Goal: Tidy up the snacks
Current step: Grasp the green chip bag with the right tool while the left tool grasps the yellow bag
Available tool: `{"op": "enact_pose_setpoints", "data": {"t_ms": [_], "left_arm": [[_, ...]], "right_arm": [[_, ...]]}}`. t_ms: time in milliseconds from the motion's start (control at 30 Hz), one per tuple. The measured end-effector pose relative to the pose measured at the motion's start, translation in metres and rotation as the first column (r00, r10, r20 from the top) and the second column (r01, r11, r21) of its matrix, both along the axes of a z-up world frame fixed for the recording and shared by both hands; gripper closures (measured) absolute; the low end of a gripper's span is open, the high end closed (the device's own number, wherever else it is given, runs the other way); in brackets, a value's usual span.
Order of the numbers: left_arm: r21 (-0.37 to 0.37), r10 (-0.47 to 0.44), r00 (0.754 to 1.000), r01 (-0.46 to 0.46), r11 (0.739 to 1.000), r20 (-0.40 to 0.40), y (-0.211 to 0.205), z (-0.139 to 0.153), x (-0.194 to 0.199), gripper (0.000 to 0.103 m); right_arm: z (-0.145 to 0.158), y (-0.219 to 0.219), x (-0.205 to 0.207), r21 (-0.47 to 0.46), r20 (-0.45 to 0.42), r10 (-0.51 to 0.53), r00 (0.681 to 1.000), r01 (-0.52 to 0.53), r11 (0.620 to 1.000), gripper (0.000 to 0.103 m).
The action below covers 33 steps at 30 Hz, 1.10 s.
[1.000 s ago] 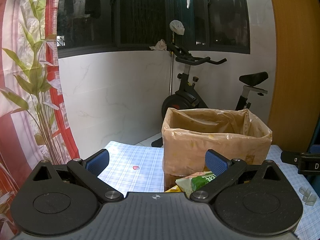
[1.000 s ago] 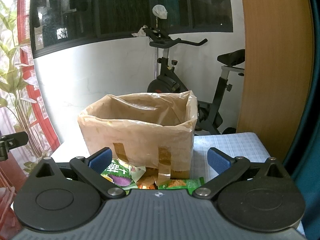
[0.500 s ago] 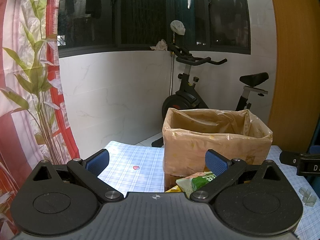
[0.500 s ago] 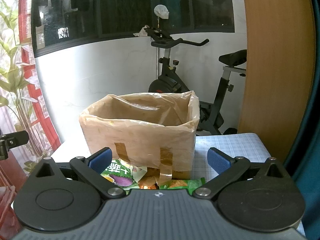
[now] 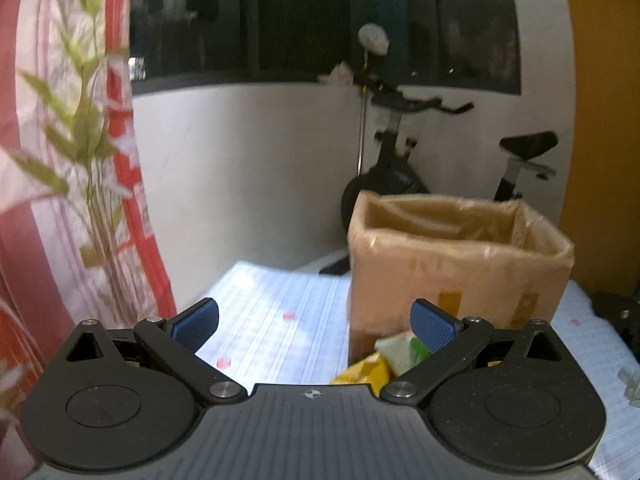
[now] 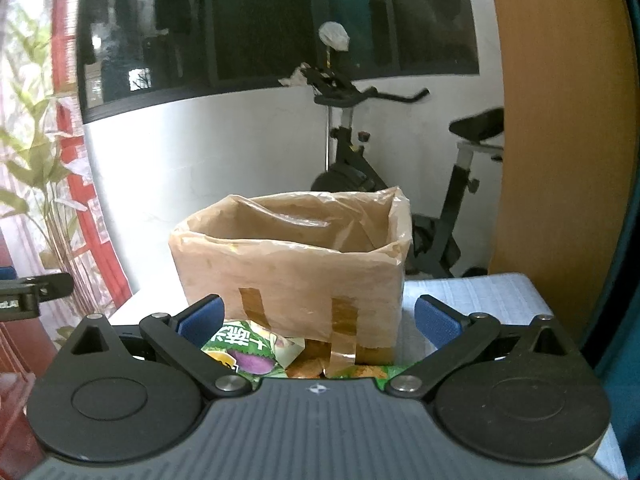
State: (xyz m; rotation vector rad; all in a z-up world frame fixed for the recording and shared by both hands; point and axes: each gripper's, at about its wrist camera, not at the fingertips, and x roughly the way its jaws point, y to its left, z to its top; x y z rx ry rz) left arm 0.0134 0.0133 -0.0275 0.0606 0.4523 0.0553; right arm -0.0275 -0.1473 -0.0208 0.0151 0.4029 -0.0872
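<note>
On the blue checked tablecloth point(image 5: 280, 320), green crinkly snack packets point(image 6: 244, 352) lie at six o'clock of the plastic-lined cardboard box point(image 6: 292, 272); light, slippery, best pinched at the edge. Both the left gripper point(image 5: 314, 320) and the right gripper point(image 6: 318, 316) gape empty.

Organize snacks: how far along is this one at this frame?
Barely started. Nothing visibly done: what shows of the lined box interior holds no snacks. Nothing in hand: left gripper and right gripper are both open. Left to do: the snack packets lie on the tablecloth in front of the box.
</note>
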Motion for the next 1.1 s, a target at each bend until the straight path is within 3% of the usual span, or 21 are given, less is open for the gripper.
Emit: {"op": "enact_pose_setpoints", "data": {"t_ms": [133,267,433,567,700,833,1100], "left_arm": [[-0.005,0.009,0.998,-0.009,1.0,-0.062,0.008,-0.024,0.003,0.001],[-0.009,0.019,0.993,-0.02,1.0,-0.113,0.016,-0.044,0.006,0.003],[-0.031,0.01,0.993,-0.014,0.999,-0.115,0.024,-0.046,0.007,0.006],[-0.013,0.007,0.994,-0.008,1.0,-0.109,0.019,-0.046,0.007,0.006],[-0.013,0.001,0.992,-0.003,1.0,-0.124,0.017,-0.05,0.011,0.006],[-0.013,-0.004,0.992,0.003,1.0,-0.125,0.017,-0.052,0.014,0.006],[-0.025,-0.02,0.993,0.018,1.0,-0.114,0.019,-0.054,0.024,0.007]], "right_arm": [[-0.024,0.008,0.001,-0.075,-0.011,0.005,1.0,-0.006,0.997,0.001],[-0.045,0.011,0.005,-0.09,-0.054,0.017,0.998,-0.022,0.996,0.003],[-0.051,0.007,0.006,-0.055,-0.048,0.039,0.998,-0.042,0.998,0.003],[-0.057,0.022,0.005,-0.134,-0.019,0.122,0.992,-0.123,0.983,0.002],[-0.076,0.048,0.008,-0.258,-0.042,0.207,0.977,-0.211,0.943,0.0],[-0.096,0.075,0.017,-0.386,-0.071,0.29,0.954,-0.294,0.874,0.0],[-0.126,0.103,0.056,-0.504,-0.135,0.341,0.93,-0.361,0.784,0.0]]}}
